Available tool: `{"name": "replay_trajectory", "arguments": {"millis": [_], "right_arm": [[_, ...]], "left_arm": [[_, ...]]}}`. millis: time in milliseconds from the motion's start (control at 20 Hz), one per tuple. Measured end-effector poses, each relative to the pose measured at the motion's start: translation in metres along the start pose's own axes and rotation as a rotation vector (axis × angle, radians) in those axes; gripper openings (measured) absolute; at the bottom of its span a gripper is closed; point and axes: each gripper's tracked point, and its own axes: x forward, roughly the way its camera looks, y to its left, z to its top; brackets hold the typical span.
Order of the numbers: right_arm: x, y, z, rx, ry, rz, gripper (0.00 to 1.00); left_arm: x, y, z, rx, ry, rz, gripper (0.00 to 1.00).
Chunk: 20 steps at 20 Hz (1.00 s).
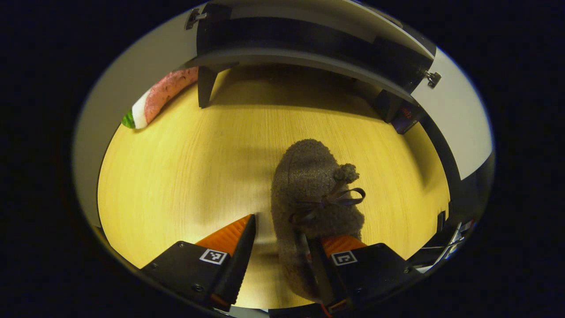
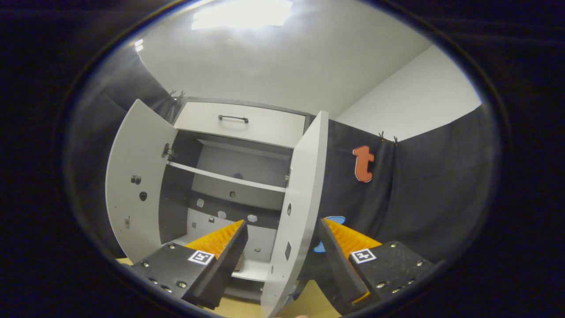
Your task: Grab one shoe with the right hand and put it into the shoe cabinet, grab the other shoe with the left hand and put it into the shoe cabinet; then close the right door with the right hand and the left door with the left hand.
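The left gripper (image 1: 281, 247) hangs low over the pale wooden floor (image 1: 176, 176), fingers spread around the heel of a fuzzy grey-brown slipper shoe with a dark ribbon bow (image 1: 315, 190). One finger seems to sit at the shoe's opening, though I cannot tell whether anything presses. So this shoe, I'd say, is not yet lifted.

The right gripper (image 2: 282, 247) is spread wide and empty before the grey-white shoe cabinet (image 2: 238, 176). Both its left door (image 2: 137, 176) and right door (image 2: 298, 198) stand open, still to be closed.

A pink-and-white watermelon-slice cushion (image 1: 161, 95) lies far left by the cabinet's foot, clear of the shoe.
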Motion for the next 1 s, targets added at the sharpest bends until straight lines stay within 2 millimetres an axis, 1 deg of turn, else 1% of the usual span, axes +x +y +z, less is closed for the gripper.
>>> {"name": "replay_trajectory", "arguments": {"millis": [50,100,150,200,250,300,350,400,450,500,550,650,750,800,900,950,1000], "right_arm": [[0.0,-0.001,-0.001,-0.011,0.001,-0.009,0.96],[-0.001,-0.002,0.0,-0.018,-0.001,-0.015,0.96],[-0.002,-0.001,0.0,-0.024,-0.002,-0.017,0.96],[-0.002,-0.001,0.0,-0.028,-0.002,-0.021,0.96],[-0.002,-0.002,-0.002,-0.032,0.001,-0.024,0.96],[-0.003,-0.001,-0.003,-0.034,0.003,-0.024,0.96],[-0.003,0.0,-0.004,-0.035,0.005,-0.024,0.96],[-0.003,0.0,-0.004,-0.035,0.006,-0.025,0.96],[-0.004,-0.002,-0.005,-0.033,0.005,-0.026,0.96],[-0.005,-0.002,-0.004,-0.03,0.002,-0.026,0.96],[-0.005,-0.003,-0.004,-0.028,0.002,-0.026,0.96],[-0.007,-0.005,-0.002,-0.022,-0.005,-0.028,0.96],[-0.01,-0.007,0.0,-0.014,-0.016,-0.03,0.96],[-0.011,-0.008,0.001,-0.011,-0.019,-0.03,0.96],[-0.013,-0.012,0.003,-0.004,-0.029,-0.033,0.96],[-0.014,-0.015,0.004,-0.002,-0.035,-0.035,0.96],[-0.015,-0.017,0.005,-0.002,-0.039,-0.039,0.96]], "left_arm": [[0.004,-0.004,0.0,-0.007,0.0,-0.008,0.72],[0.005,-0.005,0.005,-0.006,-0.017,-0.013,0.63],[0.003,-0.009,0.0,-0.009,-0.006,-0.029,0.63],[-0.001,-0.007,0.001,-0.015,-0.012,-0.02,0.51],[0.003,-0.005,0.001,-0.022,-0.004,-0.011,0.39],[0.001,-0.001,0.003,-0.046,0.005,0.002,0.34],[0.002,0.003,0.006,-0.074,0.004,0.017,0.23],[0.001,0.006,0.008,-0.097,-0.008,0.026,0.16],[0.002,0.006,0.008,-0.097,-0.009,0.025,0.04],[0.0,0.005,0.007,-0.09,-0.007,0.025,0.01],[-0.005,0.004,0.008,-0.085,-0.014,0.032,0.01],[-0.017,0.001,0.025,-0.073,-0.064,0.033,0.01],[-0.036,-0.008,0.051,-0.064,-0.129,0.015,0.01],[-0.048,-0.012,0.068,-0.062,-0.167,0.007,0.01],[-0.075,-0.019,0.103,-0.068,-0.249,-0.017,0.01],[-0.087,-0.024,0.126,-0.072,-0.292,-0.032,0.01],[-0.101,-0.029,0.142,-0.075,-0.333,-0.045,0.01]]}}
